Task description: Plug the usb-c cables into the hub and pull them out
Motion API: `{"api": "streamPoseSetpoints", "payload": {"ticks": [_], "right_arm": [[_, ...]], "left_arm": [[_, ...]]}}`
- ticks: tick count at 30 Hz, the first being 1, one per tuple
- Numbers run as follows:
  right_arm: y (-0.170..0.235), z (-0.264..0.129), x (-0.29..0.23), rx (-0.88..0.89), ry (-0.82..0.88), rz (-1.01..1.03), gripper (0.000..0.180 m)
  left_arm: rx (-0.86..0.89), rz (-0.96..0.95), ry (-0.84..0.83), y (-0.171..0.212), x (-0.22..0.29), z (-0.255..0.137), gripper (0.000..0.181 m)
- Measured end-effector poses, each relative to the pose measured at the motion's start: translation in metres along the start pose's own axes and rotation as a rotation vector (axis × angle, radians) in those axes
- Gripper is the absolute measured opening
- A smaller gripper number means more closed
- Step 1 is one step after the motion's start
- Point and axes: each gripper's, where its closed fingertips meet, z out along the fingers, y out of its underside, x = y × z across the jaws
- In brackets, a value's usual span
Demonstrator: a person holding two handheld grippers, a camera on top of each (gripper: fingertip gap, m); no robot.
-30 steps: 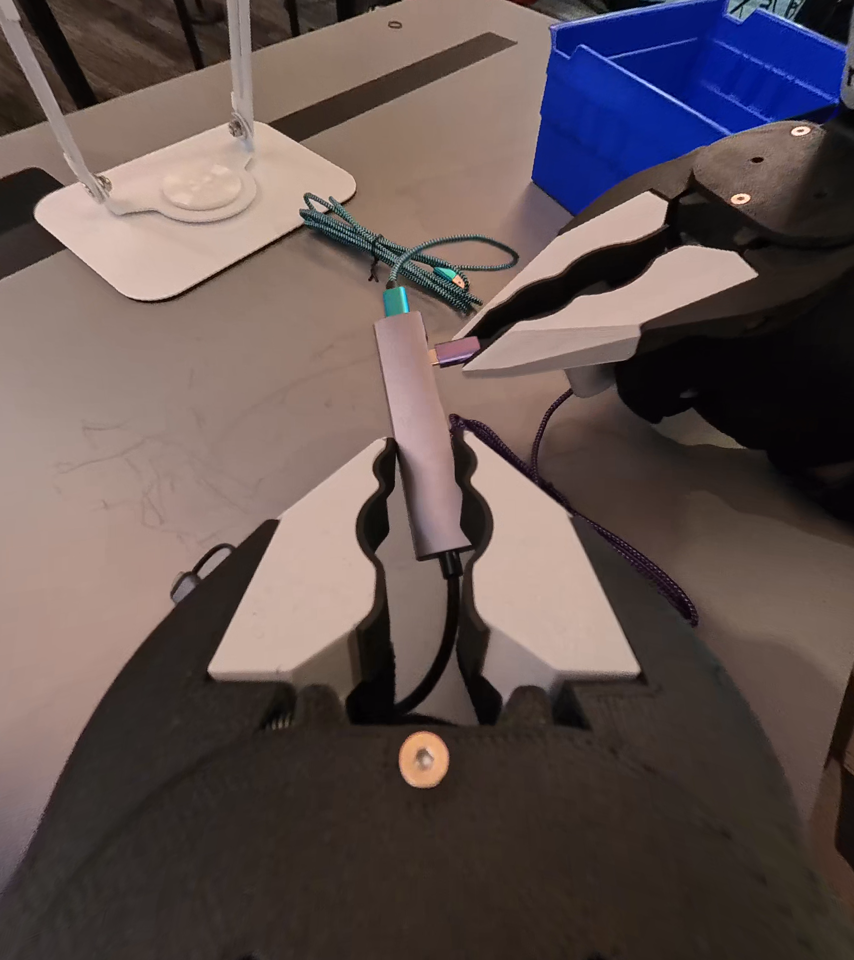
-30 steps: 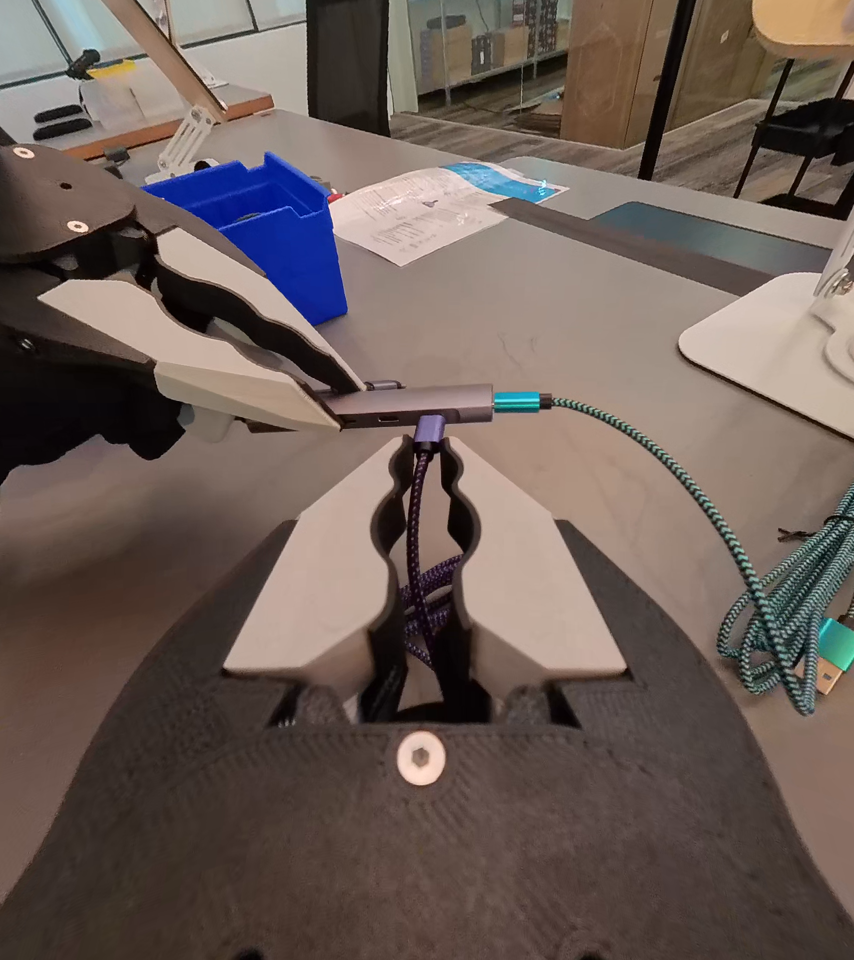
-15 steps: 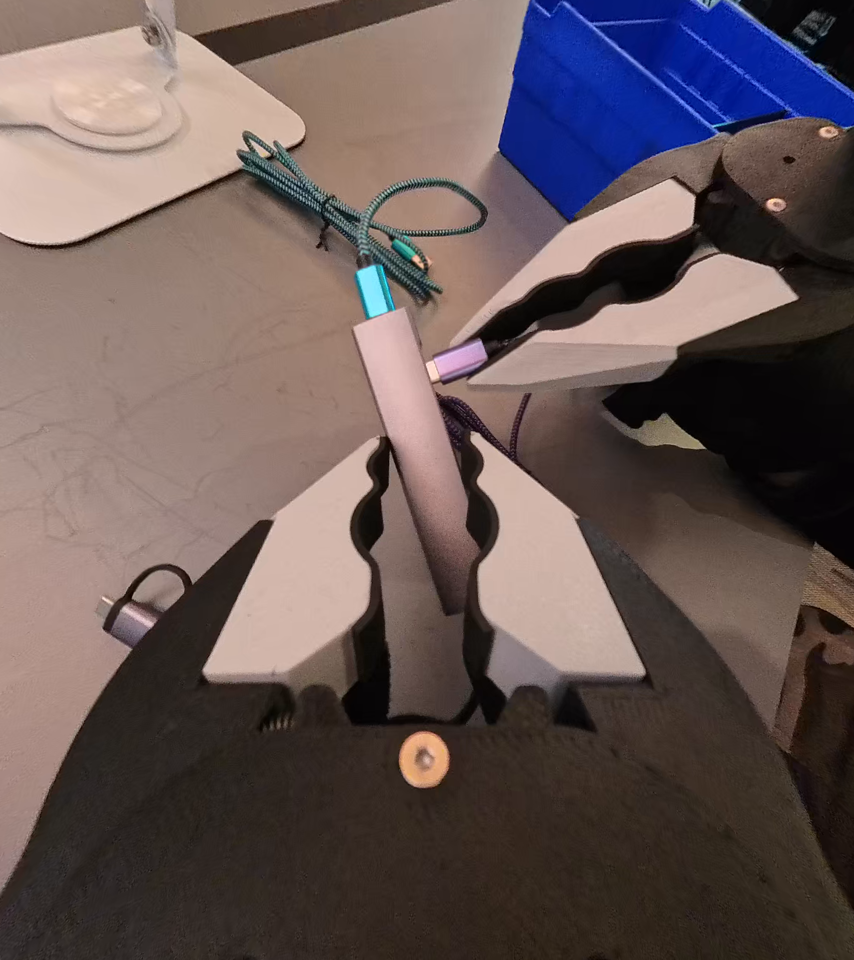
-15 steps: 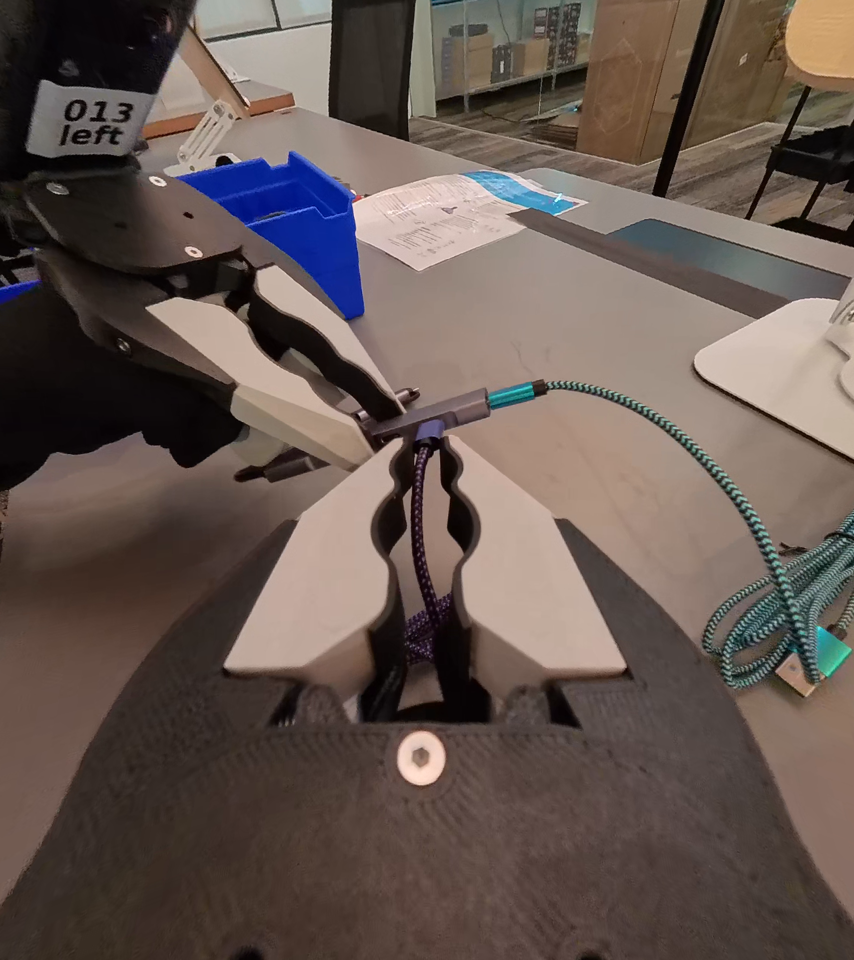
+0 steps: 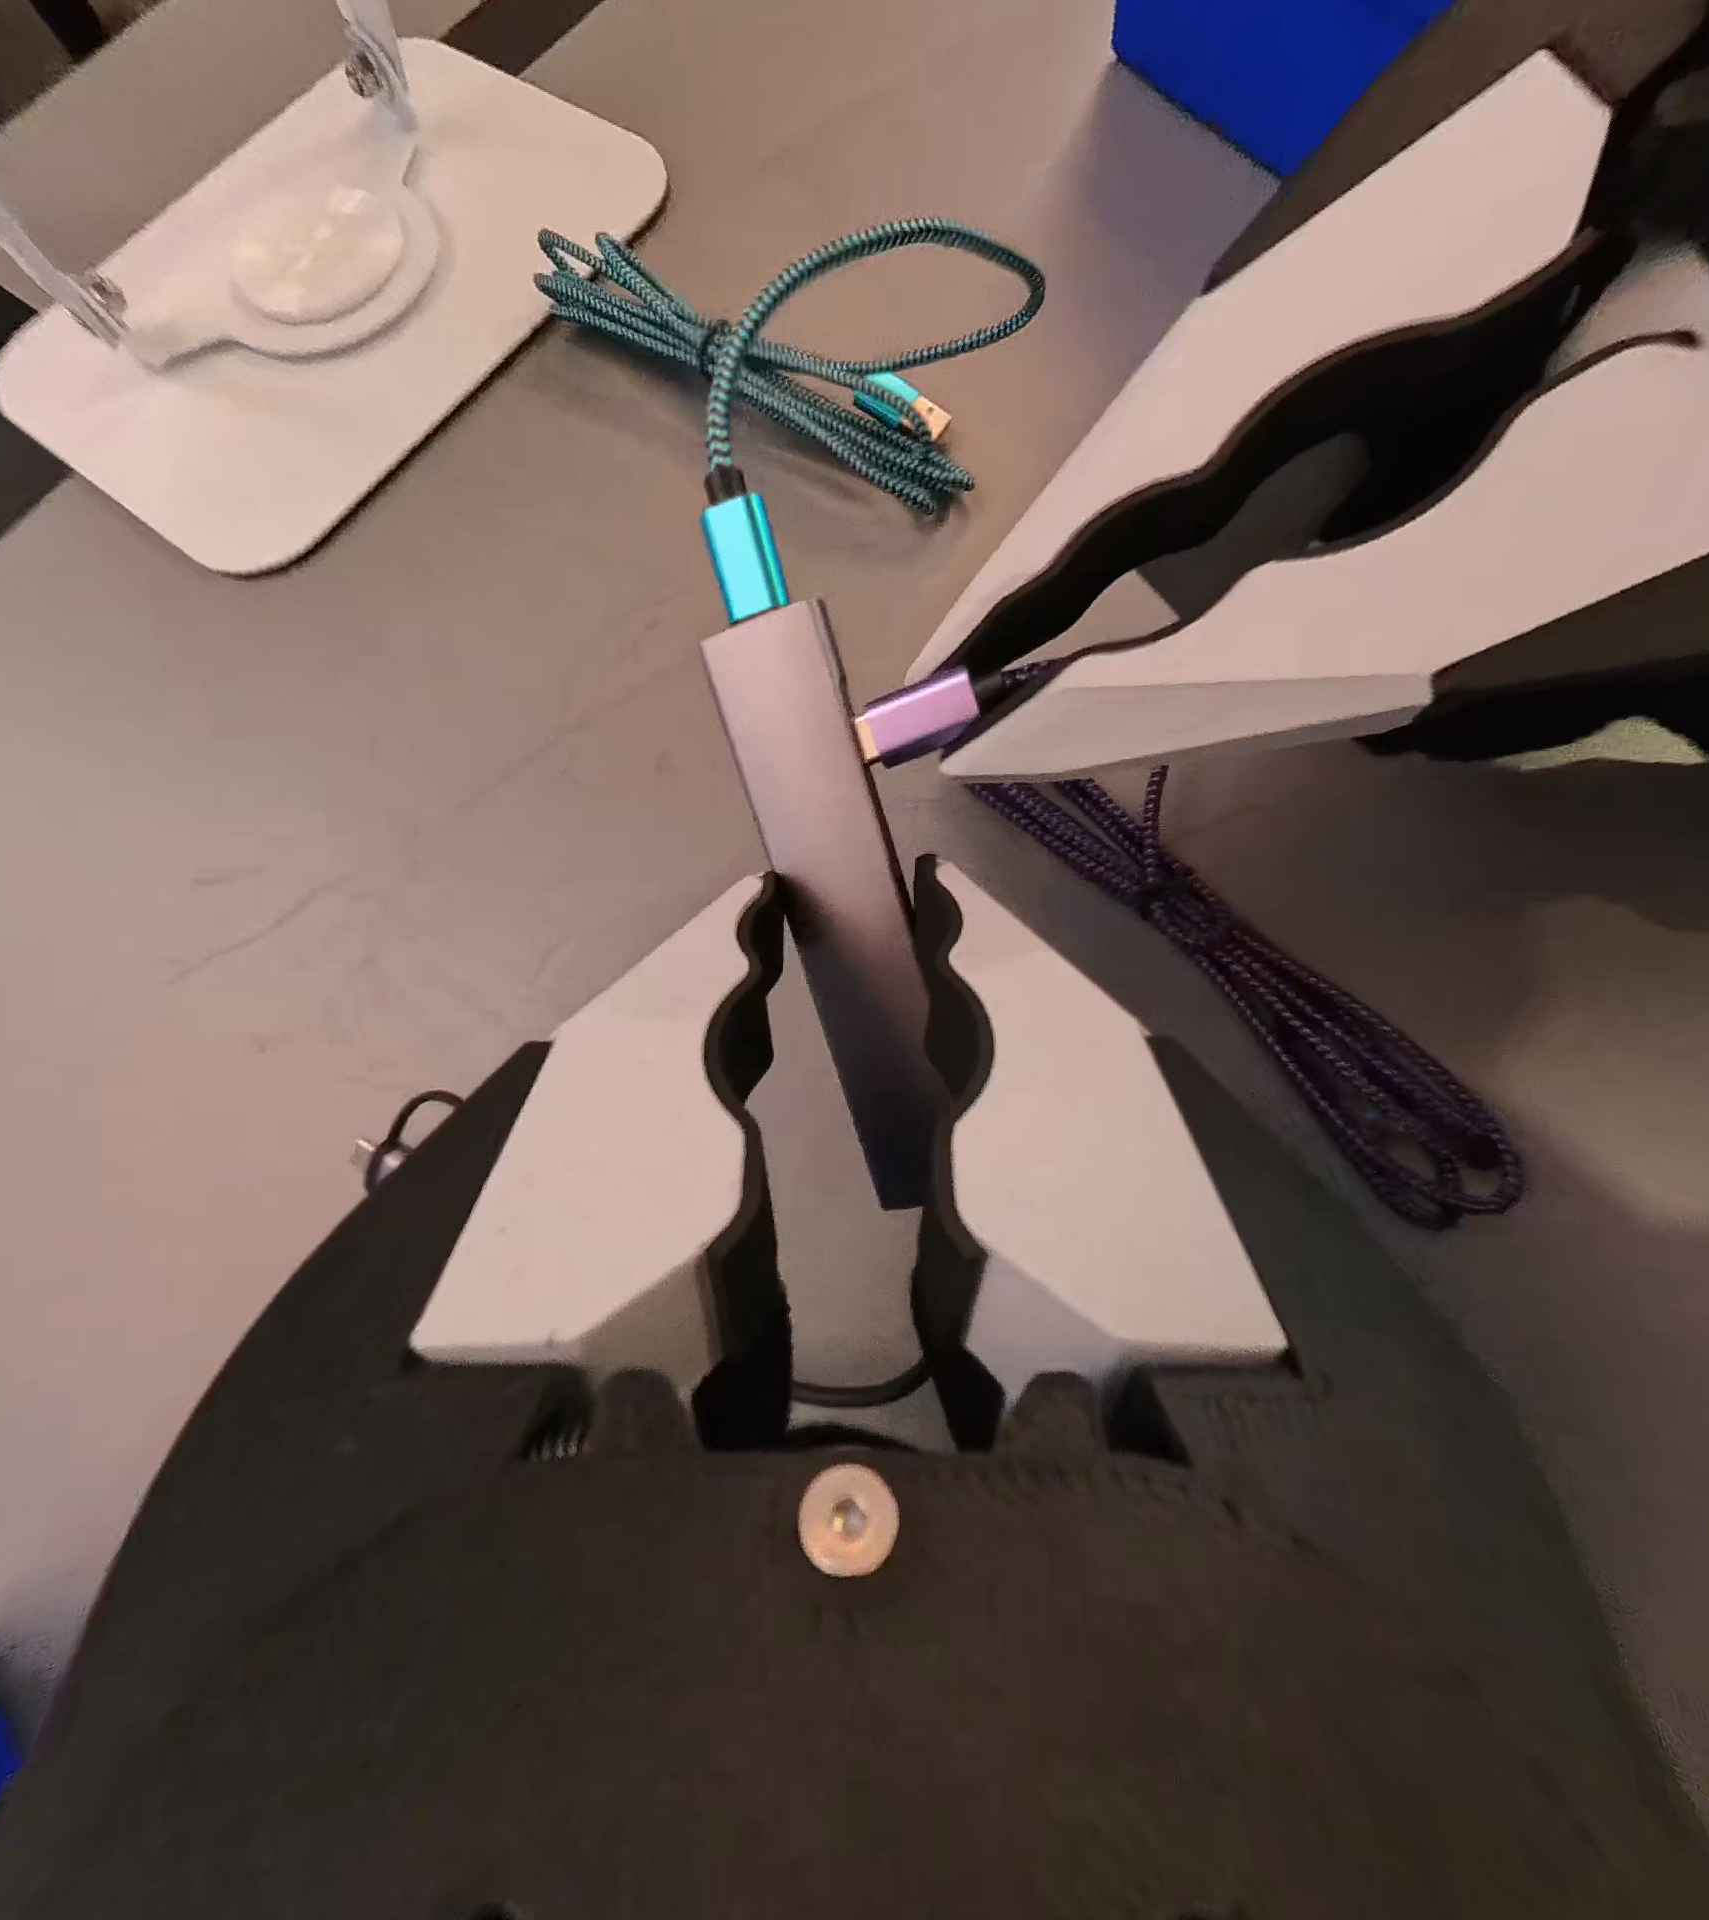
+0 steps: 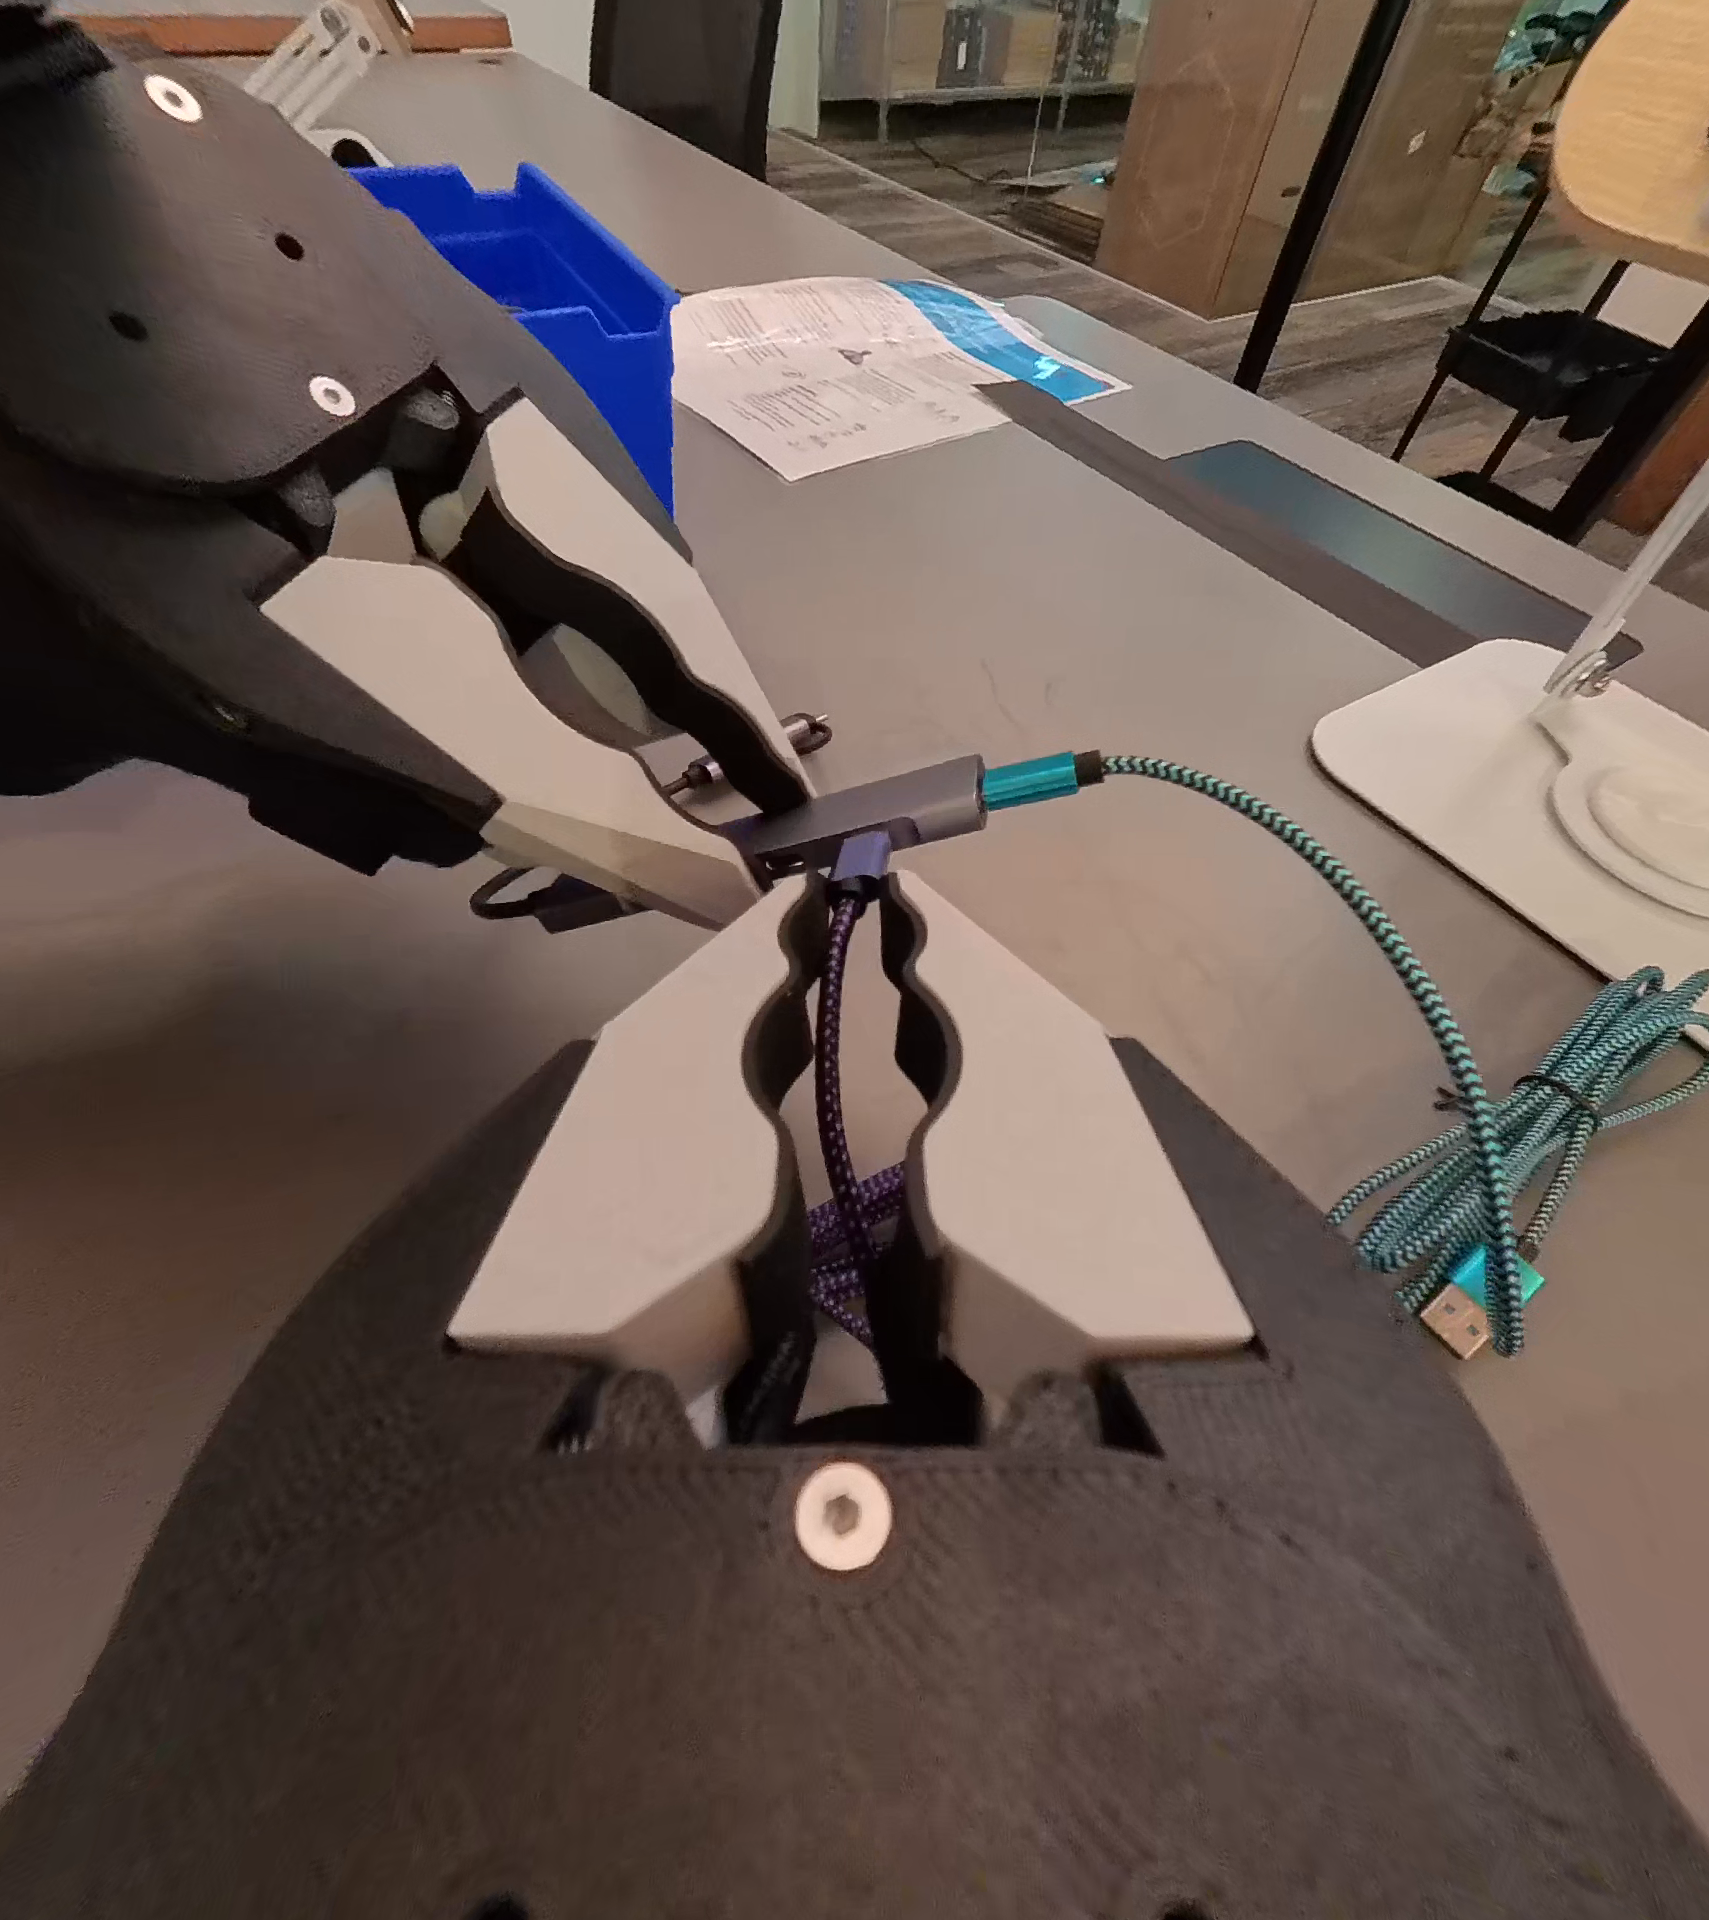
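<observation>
1. The grey matte tabletop (image 5: pixel 310 790) fills both views; a white flat stand base (image 5: pixel 330 301) sits at the upper left of the left wrist view, and a blue plastic bin (image 6: pixel 559 281) at the upper left of the right wrist view.
2. Your left tool (image 5: pixel 850 894) is clamped narrowly on the slim dark-grey metal hub (image 5: pixel 808 790), which runs up the centre of the left wrist view, long axis pointing away from you and lifted off the tabletop.
3. The teal braided cable (image 5: pixel 777 343) is seated in the hub's far end by its teal plug (image 5: pixel 746 561); its slack lies coiled at upper centre.
4. Your right tool (image 6: pixel 845 894) is closed on the purple braided cable (image 6: pixel 839 1039) just behind its purple metal plug (image 5: pixel 917 717).
5. The relation that matters: the plug comes in from the right of the frame, crosswise to the hub's long axis, its tip at the hub's side face. Whether it sits fully in the port, you cannot tell from either view.
6. Judging from this, keep any push or pull straight along the plug's own axis; a skewed angle could bind it.
</observation>
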Motion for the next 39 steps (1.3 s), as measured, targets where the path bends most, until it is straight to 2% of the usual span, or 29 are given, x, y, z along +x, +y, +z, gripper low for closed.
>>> {"api": "streamPoseSetpoints", "payload": {"ticks": [15,29,39], "right_arm": [[-0.0036,-0.0017,0.0026,-0.020,0.083,-0.117,0.007],[-0.0042,-0.0038,0.0037,-0.024,0.038,-0.135,0.008],[-0.0071,-0.0026,-0.0011,-0.009,0.039,-0.223,0.008]], "left_arm": [[-0.032,0.151,-0.100,-0.0062,-0.0029,-0.0037,0.023],[-0.059,0.300,-0.124,-0.0086,-0.0016,-0.0054,0.023],[-0.075,0.221,-0.044,-0.0026,0.0014,-0.0066,0.023]]}}
